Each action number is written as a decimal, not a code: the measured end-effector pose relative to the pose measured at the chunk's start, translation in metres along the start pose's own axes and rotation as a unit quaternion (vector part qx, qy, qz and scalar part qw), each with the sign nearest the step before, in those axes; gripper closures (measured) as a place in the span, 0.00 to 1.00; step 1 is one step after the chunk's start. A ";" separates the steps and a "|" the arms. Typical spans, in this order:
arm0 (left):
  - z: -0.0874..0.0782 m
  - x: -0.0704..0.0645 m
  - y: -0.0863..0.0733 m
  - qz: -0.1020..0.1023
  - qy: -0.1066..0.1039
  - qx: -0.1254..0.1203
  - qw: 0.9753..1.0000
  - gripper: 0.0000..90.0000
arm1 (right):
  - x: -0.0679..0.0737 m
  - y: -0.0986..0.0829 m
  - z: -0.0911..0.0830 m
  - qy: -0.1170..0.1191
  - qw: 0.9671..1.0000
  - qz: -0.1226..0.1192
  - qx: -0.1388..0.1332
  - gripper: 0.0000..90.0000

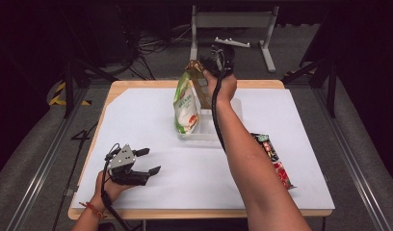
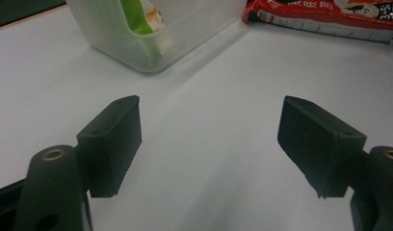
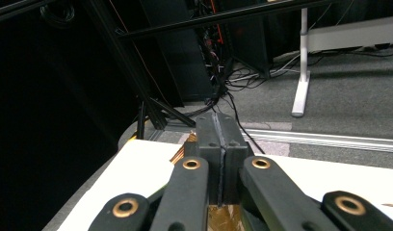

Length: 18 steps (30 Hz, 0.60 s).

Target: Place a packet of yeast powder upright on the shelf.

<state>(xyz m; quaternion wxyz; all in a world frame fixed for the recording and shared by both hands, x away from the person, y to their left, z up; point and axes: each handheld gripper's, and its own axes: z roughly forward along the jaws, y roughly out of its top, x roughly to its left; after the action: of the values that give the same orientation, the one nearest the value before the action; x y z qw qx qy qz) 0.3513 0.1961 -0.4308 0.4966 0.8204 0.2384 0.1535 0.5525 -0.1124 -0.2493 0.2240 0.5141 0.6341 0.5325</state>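
Left tool (image 2: pixel 209 139) gapes over table (image 2: pixel 214 86), near tub (image 2: pixel 137 53)

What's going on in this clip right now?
A person works at a white table with two handheld grippers. The right gripper is shut on the top of a green and white snack bag, holding it upright in a clear plastic bin. The left gripper rests open near the front edge. A red packet lies to the right.
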 end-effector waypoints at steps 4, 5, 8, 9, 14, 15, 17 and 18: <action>0.000 0.000 0.000 0.002 -0.001 0.001 1.000 0.27 | 0.001 -0.006 0.002 0.009 1.000 0.006 0.003 1.00; 0.001 -0.001 0.000 0.002 -0.001 0.002 1.000 0.27 | 0.000 -0.008 0.001 0.014 1.000 0.006 0.008 1.00; 0.002 -0.001 0.000 0.004 -0.001 0.005 1.000 0.27 | -0.001 -0.011 -0.002 0.042 0.999 0.000 0.024 1.00; 0.003 -0.001 0.000 0.004 -0.001 0.007 1.000 0.27 | -0.001 -0.013 -0.004 0.045 0.999 -0.006 0.027 1.00; 0.004 -0.003 0.001 0.007 0.001 0.014 1.000 0.27 | -0.008 -0.018 -0.007 0.068 0.996 -0.012 0.059 0.99; 0.005 -0.004 0.001 0.006 0.001 0.014 1.000 0.26 | -0.010 -0.020 -0.007 0.065 0.995 -0.022 0.067 0.99; 0.005 -0.004 0.001 0.008 0.001 0.016 1.000 0.26 | -0.013 -0.026 -0.005 0.066 0.994 -0.027 0.078 0.99; 0.005 -0.004 0.001 0.006 0.001 0.016 1.000 0.26 | -0.014 -0.028 -0.005 0.071 0.994 -0.028 0.082 0.99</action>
<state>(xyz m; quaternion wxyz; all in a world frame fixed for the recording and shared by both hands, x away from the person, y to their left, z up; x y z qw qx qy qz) 0.3508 0.1901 -0.4327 0.4825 0.8293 0.2361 0.1539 0.5417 -0.1245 -0.2767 0.1504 0.4740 0.7038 0.5073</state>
